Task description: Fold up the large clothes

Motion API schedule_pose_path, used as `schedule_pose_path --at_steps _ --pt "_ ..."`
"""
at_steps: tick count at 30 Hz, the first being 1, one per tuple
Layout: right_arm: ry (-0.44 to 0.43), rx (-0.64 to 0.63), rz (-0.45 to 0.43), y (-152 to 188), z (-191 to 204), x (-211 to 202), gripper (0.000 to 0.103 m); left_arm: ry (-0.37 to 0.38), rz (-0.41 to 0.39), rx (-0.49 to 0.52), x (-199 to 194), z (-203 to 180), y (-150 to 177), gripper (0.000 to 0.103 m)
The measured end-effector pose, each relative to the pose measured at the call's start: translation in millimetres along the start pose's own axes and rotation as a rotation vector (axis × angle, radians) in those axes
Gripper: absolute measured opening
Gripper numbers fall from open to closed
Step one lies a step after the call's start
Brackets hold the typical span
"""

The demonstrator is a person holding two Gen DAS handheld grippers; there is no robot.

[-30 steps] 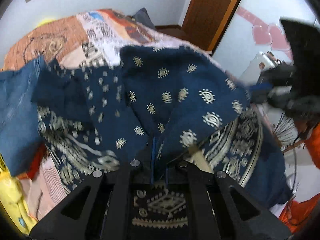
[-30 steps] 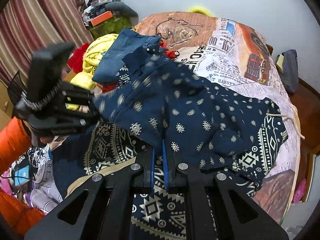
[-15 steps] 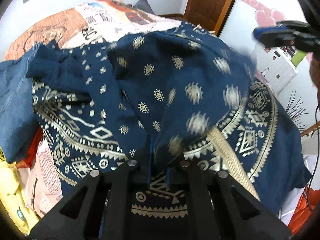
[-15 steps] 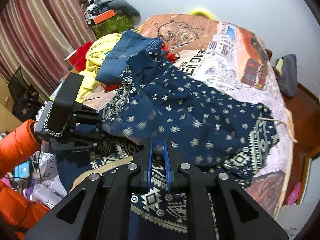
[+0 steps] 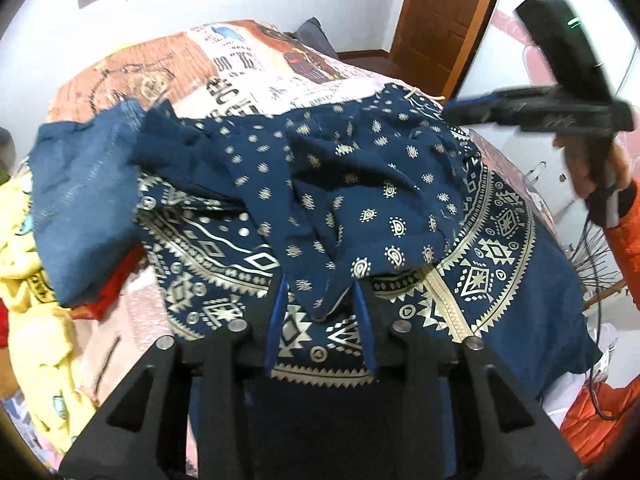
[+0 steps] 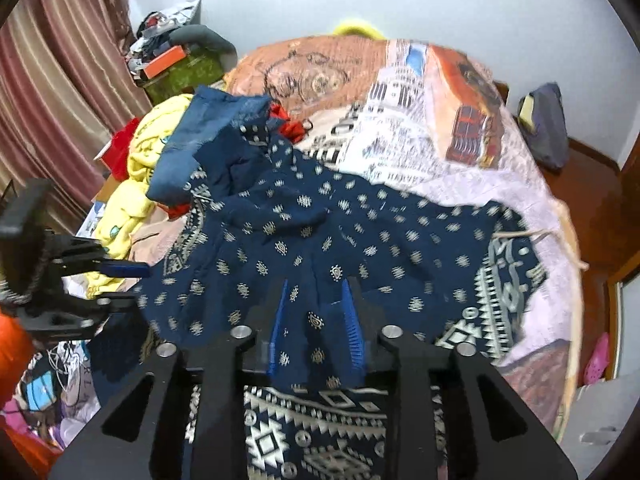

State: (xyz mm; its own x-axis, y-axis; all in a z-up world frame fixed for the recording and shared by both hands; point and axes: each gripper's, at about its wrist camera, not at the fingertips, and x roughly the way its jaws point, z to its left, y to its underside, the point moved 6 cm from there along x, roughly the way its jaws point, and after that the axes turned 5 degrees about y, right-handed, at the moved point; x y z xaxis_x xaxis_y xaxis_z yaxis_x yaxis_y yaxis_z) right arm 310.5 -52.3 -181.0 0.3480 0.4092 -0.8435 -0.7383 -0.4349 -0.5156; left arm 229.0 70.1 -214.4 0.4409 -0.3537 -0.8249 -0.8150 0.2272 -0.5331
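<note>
You're letting go of the fold: both the left gripper (image 5: 320, 300) and the right gripper (image 6: 316, 312) have jaws opening, the navy patterned garment (image 5: 360, 184) slack between them at the bed's near edge. Next, back clear and regrip a side edge.

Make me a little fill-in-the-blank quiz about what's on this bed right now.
1. The garment between the left gripper's jaws is navy with a cream ____ print.
2. Beside it lies a folded pair of blue ____.
3. The wooden ____ stands beyond the bed's far corner.
4. The person's sleeve is ____.

Missing words: paisley; jeans; door; orange
</note>
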Motion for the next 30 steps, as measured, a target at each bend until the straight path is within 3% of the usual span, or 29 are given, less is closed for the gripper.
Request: schedule_pose_path --at_steps 8,13,19,22,26,30 --pt "0.018 -0.006 0.202 50 -10 62 0.033 -0.025 -0.086 -0.029 -16 16 -35 0.041" --pt "0.017 -0.012 0.188 60 -14 50 0.034 -0.033 -0.099 -0.056 5 18 -63 0.046" --pt "-0.001 0.041 0.171 67 -25 36 0.034 -0.012 0.0 -0.085 76 11 -74 0.046" --pt "-0.008 0.075 0.155 70 -33 26 0.034 -0.052 0.065 -0.08 109 9 -62 0.047" --pt "-0.021 0.126 0.123 70 -48 7 0.034 -0.103 0.042 -0.024 108 1 -55 0.05" --pt "0.034 0.152 0.073 61 -63 -7 0.047 -0.068 0.053 -0.02 91 4 -51 0.051"
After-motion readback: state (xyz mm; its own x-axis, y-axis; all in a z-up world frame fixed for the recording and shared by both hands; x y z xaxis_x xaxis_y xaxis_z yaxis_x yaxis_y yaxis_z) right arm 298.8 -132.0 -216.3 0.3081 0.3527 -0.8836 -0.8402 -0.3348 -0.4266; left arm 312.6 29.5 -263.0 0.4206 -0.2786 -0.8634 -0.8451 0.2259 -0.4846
